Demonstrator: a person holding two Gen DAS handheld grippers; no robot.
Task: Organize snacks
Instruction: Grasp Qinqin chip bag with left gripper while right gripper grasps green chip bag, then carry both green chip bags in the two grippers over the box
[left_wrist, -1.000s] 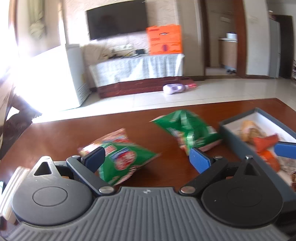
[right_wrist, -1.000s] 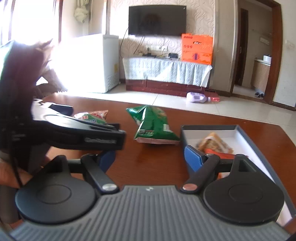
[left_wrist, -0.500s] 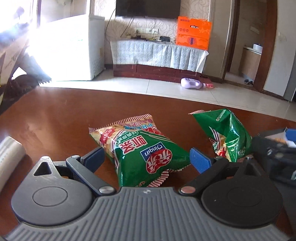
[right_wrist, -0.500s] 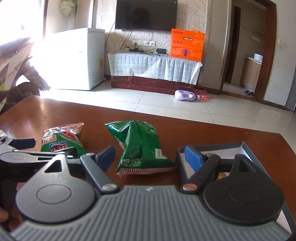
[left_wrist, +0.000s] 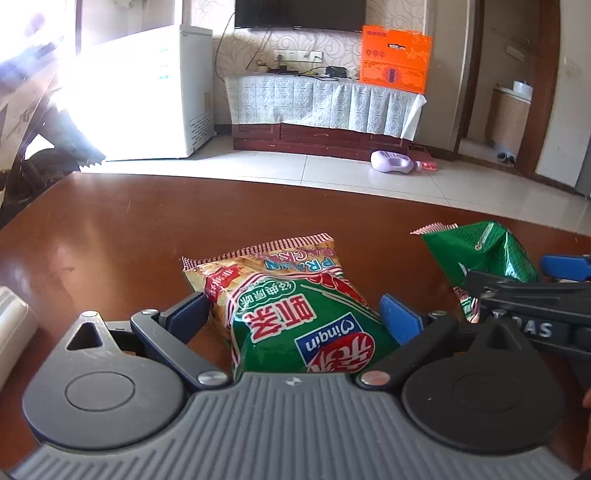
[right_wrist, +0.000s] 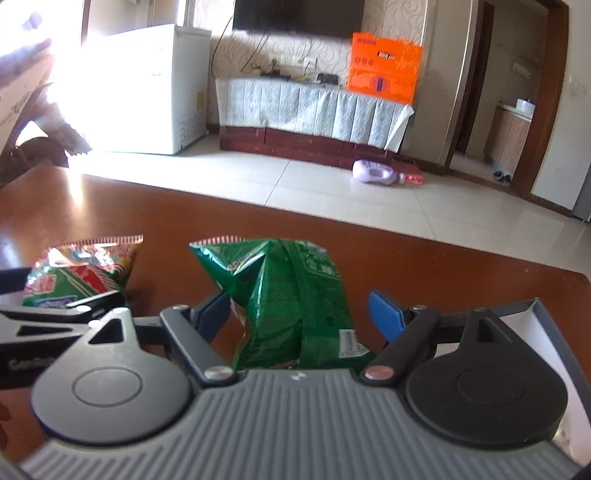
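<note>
Left gripper (left_wrist: 291, 314): my jaws are spread wide, one on each side of the prawn bag (left_wrist: 291, 314); its near end lies between them, its sealed far end pokes out past my tips. My left pad sits just beside the bag's edge, the right one close too, but I judge neither is squeezing yet.

Right gripper (right_wrist: 299, 314): spread as well, straddling the green bag (right_wrist: 291, 295). The bag sits between my jaws, closer to the left one, and apart from the right one.

Bags: both rest on the table (left_wrist: 110, 236), side by side, the green one to the right of my left jaws.

Box (right_wrist: 550, 325): only a corner shows, just right of and behind my right jaw; what it holds I cannot tell from here.

Done: nothing I can confirm; neither of these two bags has been lifted or stowed.

Left to do: close on each bag, carry it right to the box, set it inside. I reckon these two are what remains on the table.

Watch for: puffy, slippery bags; a pinch near the seam should hold better.
</note>
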